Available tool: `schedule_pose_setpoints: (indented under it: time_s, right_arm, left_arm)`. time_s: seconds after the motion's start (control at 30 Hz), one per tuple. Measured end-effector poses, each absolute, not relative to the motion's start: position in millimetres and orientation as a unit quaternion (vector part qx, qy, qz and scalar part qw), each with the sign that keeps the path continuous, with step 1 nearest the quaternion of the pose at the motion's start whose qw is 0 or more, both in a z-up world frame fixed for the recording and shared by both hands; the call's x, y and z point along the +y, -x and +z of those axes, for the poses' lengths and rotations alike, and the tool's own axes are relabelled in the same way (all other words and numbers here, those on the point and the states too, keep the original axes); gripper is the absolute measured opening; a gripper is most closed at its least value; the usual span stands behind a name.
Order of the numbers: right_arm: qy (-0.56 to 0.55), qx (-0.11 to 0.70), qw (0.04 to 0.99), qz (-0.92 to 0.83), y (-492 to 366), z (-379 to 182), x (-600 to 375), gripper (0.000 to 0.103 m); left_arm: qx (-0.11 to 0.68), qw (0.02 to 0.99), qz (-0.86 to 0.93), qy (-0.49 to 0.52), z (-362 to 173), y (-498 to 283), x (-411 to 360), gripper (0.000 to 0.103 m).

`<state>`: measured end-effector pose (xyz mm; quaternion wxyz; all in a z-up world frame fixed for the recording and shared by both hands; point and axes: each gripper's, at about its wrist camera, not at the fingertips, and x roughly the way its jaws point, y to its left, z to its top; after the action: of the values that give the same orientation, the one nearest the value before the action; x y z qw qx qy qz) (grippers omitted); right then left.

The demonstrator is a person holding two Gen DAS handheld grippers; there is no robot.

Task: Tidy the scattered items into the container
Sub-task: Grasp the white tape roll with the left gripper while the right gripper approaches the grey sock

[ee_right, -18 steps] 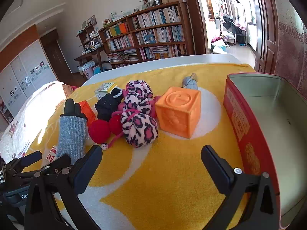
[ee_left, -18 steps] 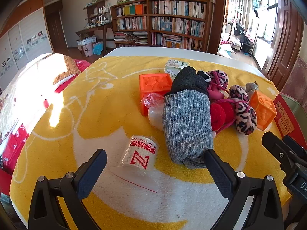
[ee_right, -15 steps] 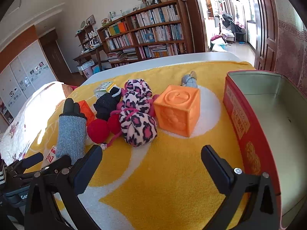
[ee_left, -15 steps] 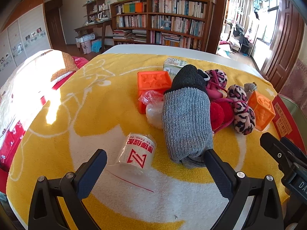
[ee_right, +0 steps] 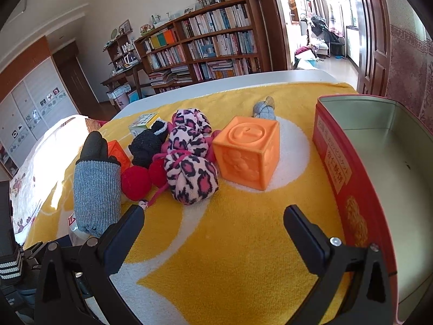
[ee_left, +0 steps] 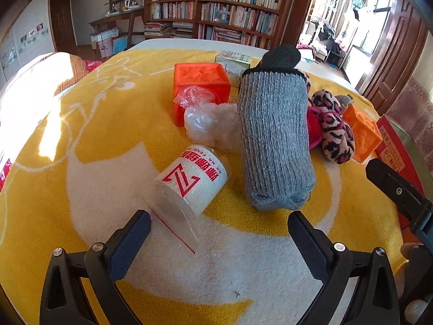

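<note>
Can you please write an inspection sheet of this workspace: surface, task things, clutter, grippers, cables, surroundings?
Surface: yellow and white blanket over a table.
Task things: red tin open and empty at the right; grey sock roll, bandage roll in a clear bag, two orange cubes, leopard fabric, red pompoms, plastic bag, small carton, black knit item, small grey item all lie on the blanket.
Clutter: nothing seen.
Grippers: left gripper and right gripper both have jaws wide open and empty.
Cables: nothing seen.
Surroundings: bookshelf, desk, open doorway.
</note>
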<state>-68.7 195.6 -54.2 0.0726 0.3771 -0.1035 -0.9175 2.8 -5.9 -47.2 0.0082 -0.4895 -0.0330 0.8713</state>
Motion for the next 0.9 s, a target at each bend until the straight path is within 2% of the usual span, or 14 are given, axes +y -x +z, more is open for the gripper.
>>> schedule_pose_setpoints:
  time_s: [0.07, 0.6, 0.9]
  right_arm:
    - [-0.382, -0.102, 0.073, -0.916, 69.3, -55.3, 194.9, 0.103]
    - [-0.443, -0.107, 0.069, -0.887, 79.8, -74.8, 196.7, 0.103]
    - [-0.481, 0.019, 0.037, -0.876, 82.7, -79.3, 164.3, 0.103]
  left_arm:
    - [-0.009, 0.001, 0.872, 0.49, -48.2, -3.5, -0.8, 0.103]
    - [0.001, 0.037, 0.874, 0.485, -50.3, -14.4, -7.4, 0.103]
    - [-0.002, 0.032, 0.874, 0.485, -48.0, -14.5, -5.4, 0.103]
